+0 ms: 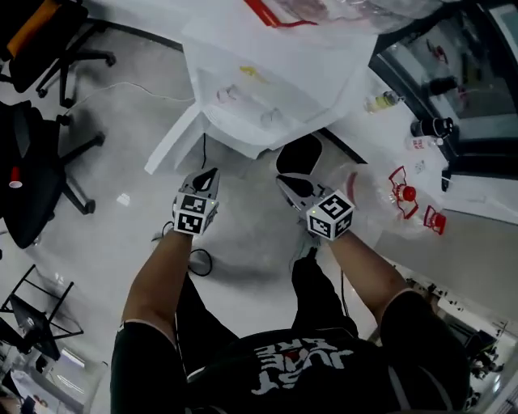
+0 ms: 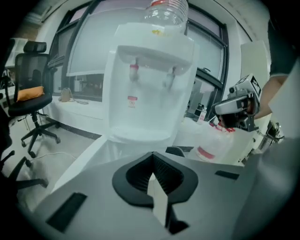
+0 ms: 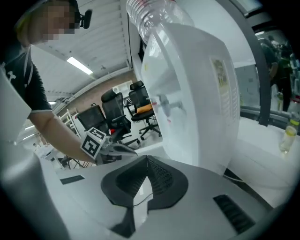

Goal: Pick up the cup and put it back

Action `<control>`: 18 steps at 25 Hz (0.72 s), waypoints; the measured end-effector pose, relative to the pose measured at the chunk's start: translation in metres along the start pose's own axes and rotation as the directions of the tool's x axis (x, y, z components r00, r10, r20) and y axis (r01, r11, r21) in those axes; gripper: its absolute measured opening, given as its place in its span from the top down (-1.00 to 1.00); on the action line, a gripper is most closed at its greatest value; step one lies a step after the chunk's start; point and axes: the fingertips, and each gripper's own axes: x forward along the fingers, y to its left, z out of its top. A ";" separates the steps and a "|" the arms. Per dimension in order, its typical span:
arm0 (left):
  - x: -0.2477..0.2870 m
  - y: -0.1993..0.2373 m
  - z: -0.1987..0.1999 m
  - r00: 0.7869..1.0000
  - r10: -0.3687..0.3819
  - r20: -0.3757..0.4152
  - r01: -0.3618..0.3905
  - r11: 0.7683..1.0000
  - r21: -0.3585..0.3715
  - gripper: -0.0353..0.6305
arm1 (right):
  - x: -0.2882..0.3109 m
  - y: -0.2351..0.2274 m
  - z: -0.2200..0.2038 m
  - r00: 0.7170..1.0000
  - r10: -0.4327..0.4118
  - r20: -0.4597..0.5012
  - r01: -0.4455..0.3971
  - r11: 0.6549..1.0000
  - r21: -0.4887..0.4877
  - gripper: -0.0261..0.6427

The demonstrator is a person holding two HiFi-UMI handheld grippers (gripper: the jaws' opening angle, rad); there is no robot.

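1. Black shirt point(image 1: 324, 368) fills the head view's bottom edge. Both forearms point(image 1: 154, 275) reach fwd from it.
2. L gripper point(image 1: 213, 173) point(image 2: 153, 157): jaws pressed together at the tips, nothing btwn them. It hangs over the floor point(image 1: 121, 234), near the front of the water dispenser point(image 1: 259, 89) point(image 2: 150, 84) point(image 3: 197, 93).
3. R gripper point(image 1: 282, 181) point(image 3: 146, 160): jaws also tip to tip, empty. It is close to the dispenser's side wall.
4. Dispenser is white. Its top is cut off by the head view's upper edge. Bottle point(image 2: 166, 11) point(image 3: 154, 14) on top is cropped in both gripper views.
5. Cup: can't pick it out in any view. The tap recess is too blurred in the left gripper view to tell what sits there.
6. Clear jug point(image 1: 380, 198) point(image 2: 211, 147) w/ red label sits on the white ledge point(image 1: 486, 202), R of the dispenser and just beside the R gripper. It's see-through, so the outline is hard to trace. Red-capped bits near it are too small to ID.
7. Office chairs point(image 1: 32, 170) are cut off at the head view's L edge.
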 end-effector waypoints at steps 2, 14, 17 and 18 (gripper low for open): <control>0.034 0.006 -0.029 1.000 0.009 -0.015 -0.008 0.999 0.047 0.90 | 0.020 -0.012 -0.028 1.000 0.001 -0.031 -0.001 1.000 0.004 0.83; 0.210 0.057 -0.145 0.994 0.047 -0.102 0.007 0.880 0.475 0.79 | 0.124 -0.053 -0.162 0.985 0.072 -0.154 -0.075 0.997 -0.011 0.83; 0.246 0.072 -0.150 0.991 0.087 -0.100 -0.023 0.859 0.512 0.68 | 0.134 -0.062 -0.177 0.980 0.095 -0.175 -0.099 0.995 -0.015 0.83; 0.257 0.076 -0.151 0.990 0.097 -0.101 -0.030 0.849 0.527 0.65 | 0.136 -0.065 -0.181 0.978 0.101 -0.180 -0.106 0.994 -0.017 0.83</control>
